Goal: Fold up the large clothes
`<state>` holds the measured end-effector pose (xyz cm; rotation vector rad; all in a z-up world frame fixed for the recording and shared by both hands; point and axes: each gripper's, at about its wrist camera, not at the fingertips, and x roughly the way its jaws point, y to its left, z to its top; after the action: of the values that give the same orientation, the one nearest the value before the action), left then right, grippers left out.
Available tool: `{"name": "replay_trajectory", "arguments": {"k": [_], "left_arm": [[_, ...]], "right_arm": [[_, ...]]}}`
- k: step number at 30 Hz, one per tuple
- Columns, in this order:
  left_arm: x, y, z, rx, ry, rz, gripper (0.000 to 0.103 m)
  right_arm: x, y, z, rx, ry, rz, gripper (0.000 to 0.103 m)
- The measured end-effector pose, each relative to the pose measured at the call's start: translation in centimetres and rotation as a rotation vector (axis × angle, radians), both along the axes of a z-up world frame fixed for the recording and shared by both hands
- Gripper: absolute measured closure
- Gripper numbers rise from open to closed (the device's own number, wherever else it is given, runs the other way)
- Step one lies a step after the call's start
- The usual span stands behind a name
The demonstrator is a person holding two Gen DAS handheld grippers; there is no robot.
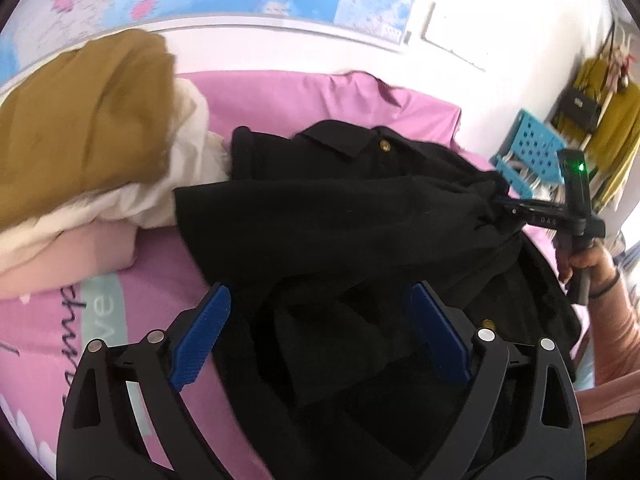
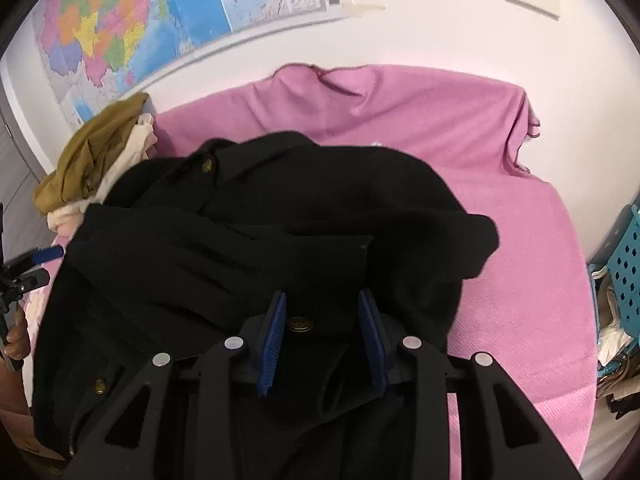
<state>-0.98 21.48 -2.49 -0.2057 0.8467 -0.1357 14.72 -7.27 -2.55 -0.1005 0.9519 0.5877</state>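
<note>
Below a wall map, black coat covers pink bedding; both tongs apart

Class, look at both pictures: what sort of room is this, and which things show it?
Probably a bedroom at home: a pink sheet covers a bed, a pile of clothes lies beside a black coat, and a map hangs on the wall.

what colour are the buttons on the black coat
Gold, brass-looking buttons on the black coat; clearest in the right wrist view.

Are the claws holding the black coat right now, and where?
No. The left claw gapes wide above the black coat, gripping nothing. The right claw stands partly open around a gold button, its pads not pressing the cloth.
</note>
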Motion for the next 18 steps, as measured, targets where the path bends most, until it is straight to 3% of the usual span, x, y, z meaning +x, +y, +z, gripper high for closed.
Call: {"name": "replay_trajectory", "arguments": {"k": [8,12,18], "left_arm": [[-2.7,1.2,-1.1,-0.017,0.035,0.039,0.012],[-3.2,1.3,-2.1,-0.047,0.057,0.044,0.012],[-3.6,1.0,-3.3,-0.065,0.095,0.039,0.012]], "right_arm": [[-2.6,-1.7,2.9,0.035,-0.072,0.003,0.050],[-2.5,-2.0,2.1,0.023,-0.037,-0.007,0.048],[-3.0,-3.1,1.9,0.090,-0.005,-0.031,0.043]]}}
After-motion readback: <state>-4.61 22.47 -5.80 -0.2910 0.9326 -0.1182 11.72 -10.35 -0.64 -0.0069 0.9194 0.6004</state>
